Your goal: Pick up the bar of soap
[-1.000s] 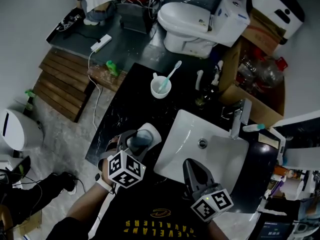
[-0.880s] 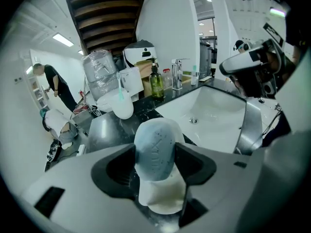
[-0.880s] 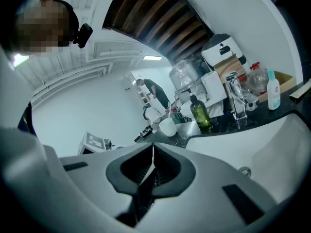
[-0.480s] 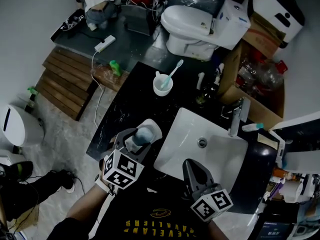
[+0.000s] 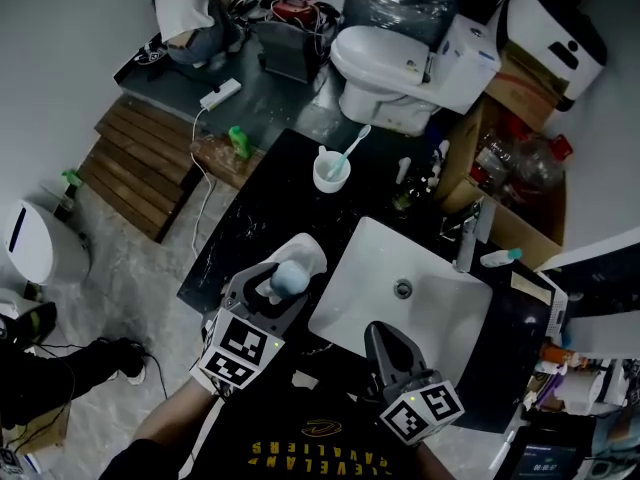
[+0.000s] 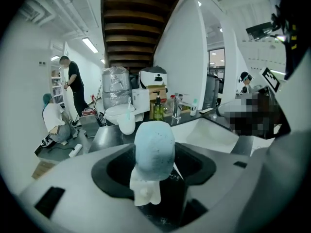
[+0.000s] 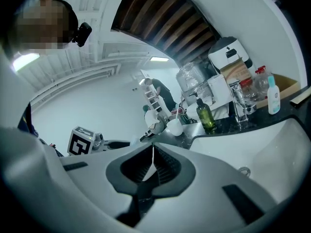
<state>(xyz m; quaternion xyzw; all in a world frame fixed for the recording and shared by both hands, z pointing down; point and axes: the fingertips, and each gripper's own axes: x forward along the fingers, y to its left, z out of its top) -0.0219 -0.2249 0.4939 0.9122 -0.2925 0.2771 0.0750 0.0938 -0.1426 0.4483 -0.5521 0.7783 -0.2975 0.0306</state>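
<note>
A pale blue bar of soap (image 5: pixel 288 277) sits between the dark jaws of my left gripper (image 5: pixel 272 288), which is shut on it just above and in front of a white soap dish (image 5: pixel 304 251) on the black counter (image 5: pixel 232 238). In the left gripper view the bar of soap (image 6: pixel 154 147) stands upright between the jaws of the left gripper (image 6: pixel 154 155), and the white dish (image 6: pixel 145 191) shows below it. My right gripper (image 5: pixel 386 341) hovers over the near rim of the white basin (image 5: pixel 365 258), shut and holding nothing; in its own view the right gripper (image 7: pixel 153 161) has its jaws pressed together.
A chrome tap (image 5: pixel 468 232) stands behind the basin. A white cup with a toothbrush (image 5: pixel 331 171) and a green bottle (image 5: pixel 405 197) stand at the counter's far side. A toilet (image 5: pixel 398 56) and a cardboard box (image 5: pixel 520 183) lie beyond.
The soap has come off the dish, held in my left gripper, and now sits nearer to me. My right gripper has stayed in place.
</note>
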